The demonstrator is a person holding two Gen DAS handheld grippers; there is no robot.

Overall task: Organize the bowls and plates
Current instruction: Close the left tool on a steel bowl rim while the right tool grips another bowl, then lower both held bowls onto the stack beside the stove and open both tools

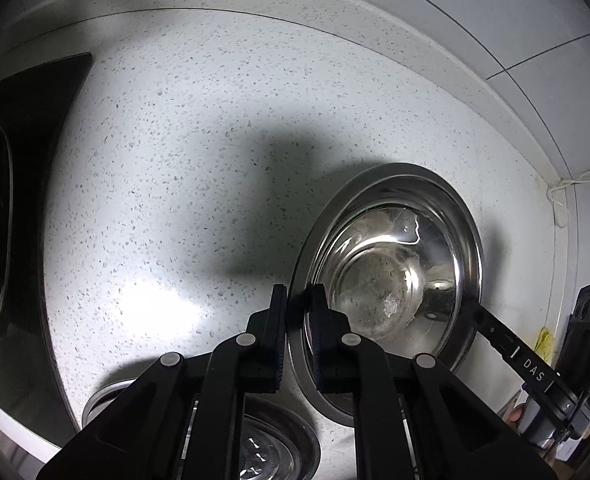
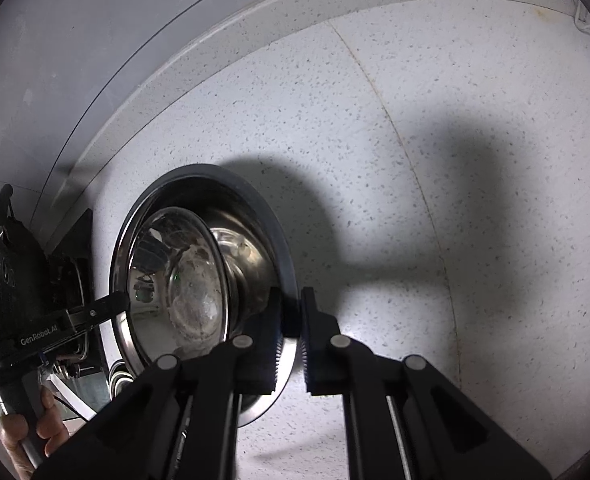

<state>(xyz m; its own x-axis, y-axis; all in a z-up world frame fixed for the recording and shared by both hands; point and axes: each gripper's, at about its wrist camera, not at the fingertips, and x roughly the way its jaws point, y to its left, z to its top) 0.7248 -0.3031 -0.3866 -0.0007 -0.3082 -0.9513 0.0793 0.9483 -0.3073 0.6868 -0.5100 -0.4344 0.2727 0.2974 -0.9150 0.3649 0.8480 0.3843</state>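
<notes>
**Steel plate pinched at both rims, glass bowl riding inside**

Left gripper (image 1: pixel 298 300) clamped on plate (image 1: pixel 461 220) at its left rim, right gripper (image 2: pixel 291 304) on the right rim, mid-counter (image 1: pixel 175 140). Loose bowl (image 1: pixel 375 280) inside. Thin slick edges: uneven lift could tip plate, sliding bowl out

At the bottom of the left wrist view, the black left tool (image 1: pixel 298 304) covers most of a round metal drain strainer (image 1: pixel 283 444). At the left edge, a dark stove top (image 1: pixel 23 128) is cut off, its details lost in shadow. In the right wrist view, the right tool (image 2: pixel 291 312) hides the near rim of the shiny steel bowl (image 2: pixel 199 184).
</notes>
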